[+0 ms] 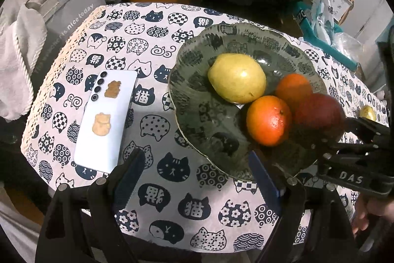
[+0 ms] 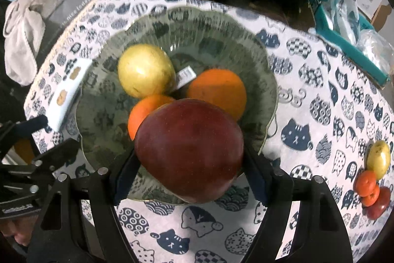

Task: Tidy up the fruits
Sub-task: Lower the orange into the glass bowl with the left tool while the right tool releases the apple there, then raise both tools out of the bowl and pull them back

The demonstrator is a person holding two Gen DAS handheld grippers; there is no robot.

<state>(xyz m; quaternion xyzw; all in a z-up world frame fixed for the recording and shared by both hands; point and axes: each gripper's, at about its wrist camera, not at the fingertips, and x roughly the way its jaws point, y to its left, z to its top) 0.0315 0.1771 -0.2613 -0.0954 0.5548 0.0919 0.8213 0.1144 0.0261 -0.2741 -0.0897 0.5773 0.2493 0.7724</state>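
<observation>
A green glass bowl [image 1: 194, 70] [image 2: 248, 46] on the cat-print tablecloth holds a yellow pear [image 1: 236, 80] [image 2: 145, 70] and two oranges [image 1: 268, 120] [image 2: 219, 90]. My right gripper [image 2: 189, 164] is shut on a dark red apple [image 2: 189, 152] and holds it over the bowl's near rim; in the left wrist view the apple [image 1: 317, 112] hangs at the bowl's right side. My left gripper [image 1: 197, 171] is open and empty, just in front of the bowl. More fruit lies on the cloth at the right: a yellow pear [image 2: 379, 159], small oranges [image 2: 367, 186] and a red fruit [image 2: 379, 203].
A white phone [image 1: 106, 117] with cat stickers lies left of the bowl. A grey bag with pale cloth [image 1: 56, 24] sits at the table's far left. A teal box with plastic bags [image 2: 349, 24] stands at the far right. The table edge is near me.
</observation>
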